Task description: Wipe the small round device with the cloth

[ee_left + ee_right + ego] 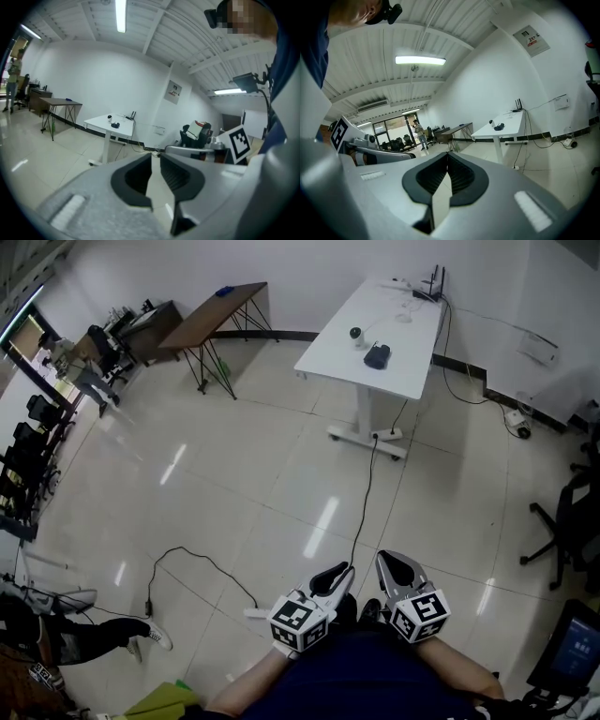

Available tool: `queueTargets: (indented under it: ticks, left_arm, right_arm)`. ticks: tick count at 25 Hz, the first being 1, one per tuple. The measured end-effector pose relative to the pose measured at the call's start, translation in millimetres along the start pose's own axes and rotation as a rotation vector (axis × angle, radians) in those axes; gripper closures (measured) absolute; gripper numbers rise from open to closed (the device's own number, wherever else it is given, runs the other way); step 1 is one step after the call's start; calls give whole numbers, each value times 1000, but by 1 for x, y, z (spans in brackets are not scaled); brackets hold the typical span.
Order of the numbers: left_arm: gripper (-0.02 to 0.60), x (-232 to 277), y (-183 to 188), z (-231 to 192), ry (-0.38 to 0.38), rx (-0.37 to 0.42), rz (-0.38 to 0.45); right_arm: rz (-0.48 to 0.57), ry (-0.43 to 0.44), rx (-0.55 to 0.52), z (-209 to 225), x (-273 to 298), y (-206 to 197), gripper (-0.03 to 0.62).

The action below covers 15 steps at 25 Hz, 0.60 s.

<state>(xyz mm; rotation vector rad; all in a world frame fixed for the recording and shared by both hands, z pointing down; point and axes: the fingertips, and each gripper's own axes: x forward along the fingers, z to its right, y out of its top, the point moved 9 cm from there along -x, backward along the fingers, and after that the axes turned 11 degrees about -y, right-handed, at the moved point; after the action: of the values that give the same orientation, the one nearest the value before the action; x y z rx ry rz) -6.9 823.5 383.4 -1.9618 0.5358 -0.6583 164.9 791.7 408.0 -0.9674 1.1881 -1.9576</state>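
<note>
Both left gripper and right gripper are pinched closed, empty; walking to the far cloth risks snagging the floor cable.

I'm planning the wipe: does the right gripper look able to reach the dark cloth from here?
Probably not yet: the right gripper is by the person's body, while the cloth lies on the white table, far across the floor.

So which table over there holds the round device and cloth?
The white table on the right: the round device and dark cloth sit side by side on it. The brown table carries only a small blue item.
</note>
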Motion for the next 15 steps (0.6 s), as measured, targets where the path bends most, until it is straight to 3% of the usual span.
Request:
queueTargets:
  ticks: [8, 15]
  left_arm:
    - [522, 21, 8, -30, -30, -34, -19]
    - [522, 37, 38, -101, -95, -47, -2]
  right_arm:
    - [-8, -49, 10, 17, 30, 7, 583]
    - [-11, -146, 5, 22, 89, 23, 583]
